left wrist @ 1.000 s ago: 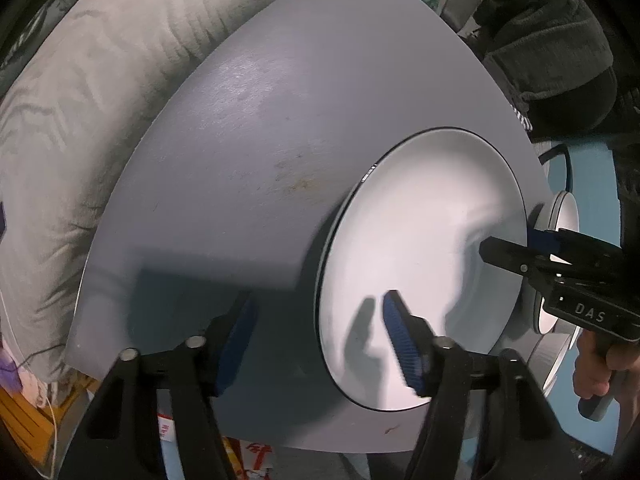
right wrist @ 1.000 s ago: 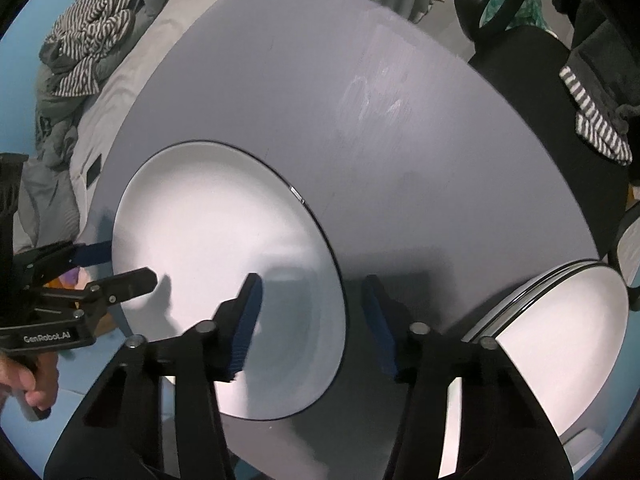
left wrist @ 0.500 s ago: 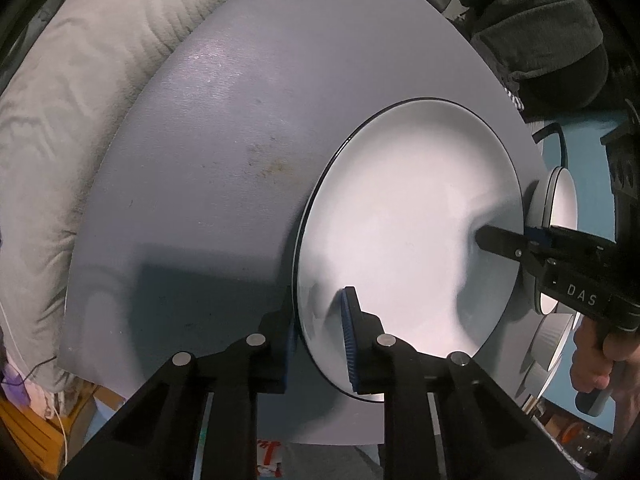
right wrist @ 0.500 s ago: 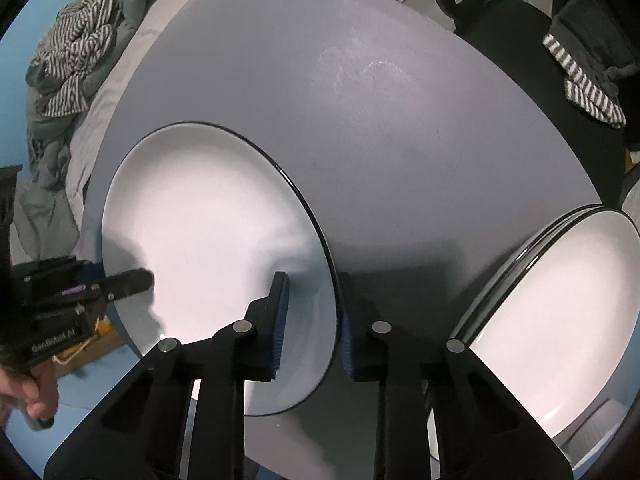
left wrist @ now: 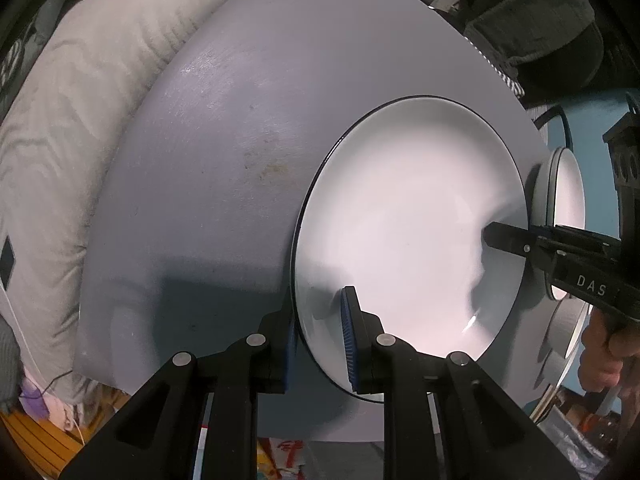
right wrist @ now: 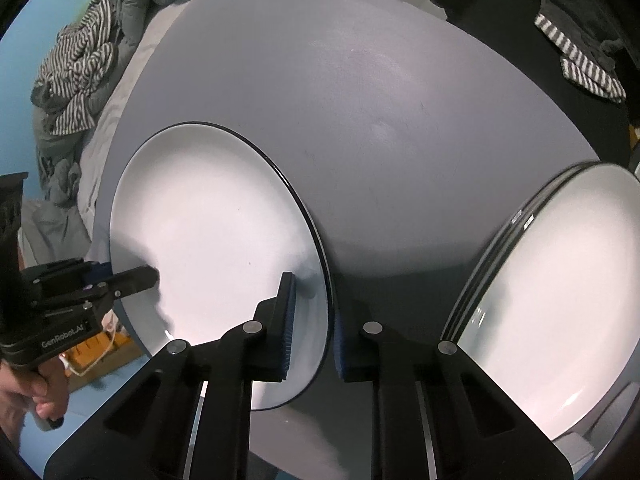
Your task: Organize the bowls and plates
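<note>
A large white plate with a thin black rim lies on the grey table. My left gripper is shut on the plate's rim at one side, one finger over it and one under. My right gripper is shut on the opposite rim; it also shows in the left wrist view, and the left one in the right wrist view. A stack of white plates sits at the table's right edge.
A grey quilt lies beyond the table's left side, with striped clothes heaped on it. A dark chair with clothing stands at the far right. White bowls or plates stand at the table's right edge.
Both grippers moved in onto the plate and closed from open onto its opposite rims. The plate now looks slightly tilted or lifted.
</note>
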`<state>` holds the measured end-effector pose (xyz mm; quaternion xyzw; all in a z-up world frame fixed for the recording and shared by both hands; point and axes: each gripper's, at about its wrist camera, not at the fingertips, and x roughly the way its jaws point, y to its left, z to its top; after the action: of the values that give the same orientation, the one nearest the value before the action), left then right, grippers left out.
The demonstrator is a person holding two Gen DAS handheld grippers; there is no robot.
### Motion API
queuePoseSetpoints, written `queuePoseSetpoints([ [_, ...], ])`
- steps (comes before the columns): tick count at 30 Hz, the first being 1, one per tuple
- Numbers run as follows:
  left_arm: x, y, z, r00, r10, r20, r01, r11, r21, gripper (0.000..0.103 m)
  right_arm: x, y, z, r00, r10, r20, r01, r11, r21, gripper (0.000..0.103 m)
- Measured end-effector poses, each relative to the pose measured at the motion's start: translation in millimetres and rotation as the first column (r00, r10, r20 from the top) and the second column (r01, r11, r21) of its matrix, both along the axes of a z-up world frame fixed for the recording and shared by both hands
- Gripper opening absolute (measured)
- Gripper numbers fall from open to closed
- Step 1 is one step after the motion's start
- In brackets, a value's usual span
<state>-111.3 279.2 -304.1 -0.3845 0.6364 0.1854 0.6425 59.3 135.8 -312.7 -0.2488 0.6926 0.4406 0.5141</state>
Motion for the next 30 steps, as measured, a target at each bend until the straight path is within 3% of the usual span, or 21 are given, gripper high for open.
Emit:
queuePoseSetpoints([
  [17,11,-2,25,0.998,-0.052,0.022,0.052,0.998,0.02,0.02,-1,-14,31,0.999,-0.004,0.032,0.003,0.999,0.046,0.014],
  [30,52,-22,50,0.988,-0.141,0.06,0.139,0.99,0.035,0.02,29,-48,57,0.996,-0.078,0.052,0.074,0.995,0.071,0.014],
])
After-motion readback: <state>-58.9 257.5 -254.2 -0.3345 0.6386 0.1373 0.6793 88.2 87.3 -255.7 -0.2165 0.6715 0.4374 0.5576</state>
